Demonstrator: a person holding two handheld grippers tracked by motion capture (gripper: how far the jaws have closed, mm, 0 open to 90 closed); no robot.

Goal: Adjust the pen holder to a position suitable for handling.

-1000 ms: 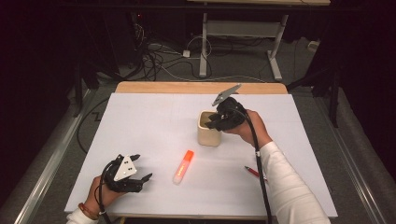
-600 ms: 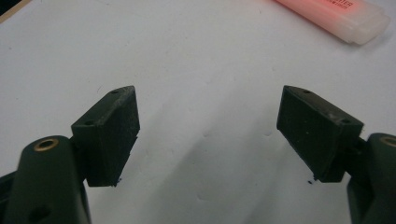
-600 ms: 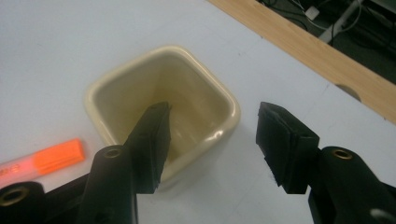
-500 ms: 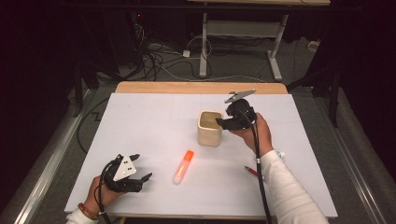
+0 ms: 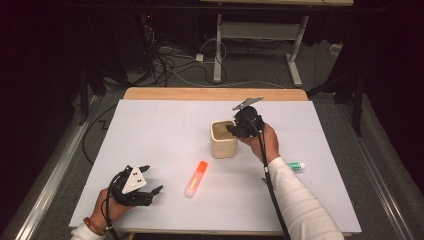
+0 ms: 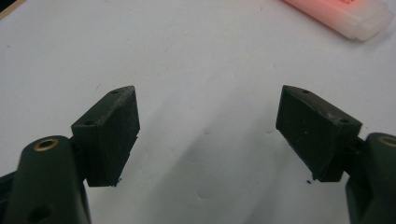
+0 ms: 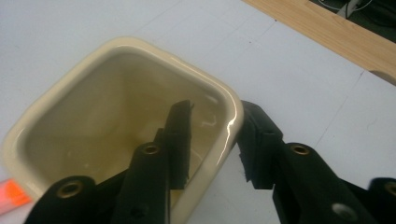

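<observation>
A cream square cup (image 5: 223, 145) stands upright right of the table's middle; its inside looks bare in the right gripper view (image 7: 116, 46). My right gripper (image 5: 233, 129) (image 7: 217, 109) is open and straddles the cup's right wall, one jaw inside and the other against the outside. An orange highlighter (image 5: 196, 178) (image 6: 341, 11) (image 7: 11, 196) lies flat on the white sheet in front of the cup. My left gripper (image 5: 152, 179) (image 6: 208, 107) rests low at the front left, jaws wide open over bare sheet, the highlighter a short way to its right.
A small tube with a green cap (image 5: 295, 165) lies by the right sleeve. The white sheet (image 5: 165, 130) covers the table, with a wooden strip (image 5: 215, 93) (image 7: 327, 28) along the far edge. Cables and desk legs lie on the floor beyond.
My right gripper drew back to the right of the cup, then returned to its right wall with one jaw inside. The cup, the highlighter and the left gripper have stayed put.
</observation>
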